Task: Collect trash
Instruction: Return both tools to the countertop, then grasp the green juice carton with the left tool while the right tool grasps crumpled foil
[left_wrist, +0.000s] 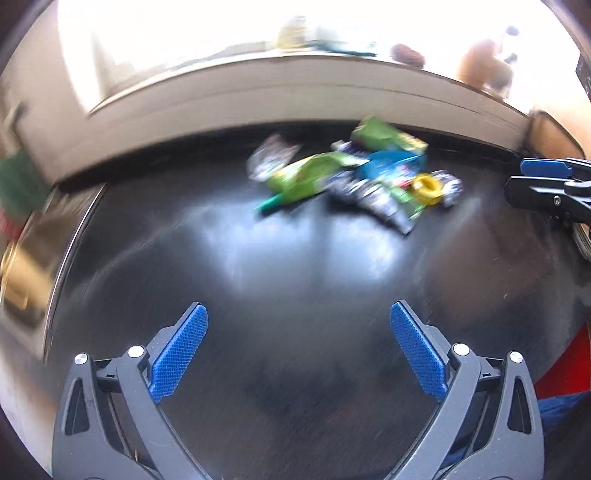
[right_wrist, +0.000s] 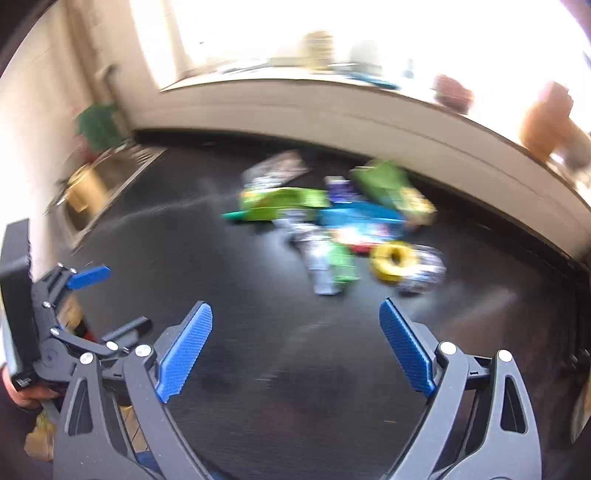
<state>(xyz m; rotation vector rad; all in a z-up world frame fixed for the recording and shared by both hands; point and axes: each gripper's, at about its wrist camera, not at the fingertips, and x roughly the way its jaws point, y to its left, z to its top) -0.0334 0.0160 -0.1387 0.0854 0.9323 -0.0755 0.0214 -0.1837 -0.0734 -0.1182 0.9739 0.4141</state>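
Note:
A blurred pile of trash (left_wrist: 354, 177) lies on the black countertop (left_wrist: 280, 280) near the back wall: green wrappers, a blue packet, silvery wrappers and a yellow ring (left_wrist: 427, 188). The same pile (right_wrist: 332, 221) and the yellow ring (right_wrist: 393, 260) show in the right wrist view. My left gripper (left_wrist: 298, 314) is open and empty, well short of the pile. My right gripper (right_wrist: 295, 314) is open and empty, also short of it. The right gripper's fingers (left_wrist: 546, 177) show at the left view's right edge; the left gripper (right_wrist: 88, 277) shows at the right view's left.
A steel sink (left_wrist: 33, 266) lies left of the countertop, with a green thing (left_wrist: 18, 184) behind it. A pale ledge (left_wrist: 295, 92) with blurred objects runs along the back under a bright window. Something red (left_wrist: 569, 358) is at the right edge.

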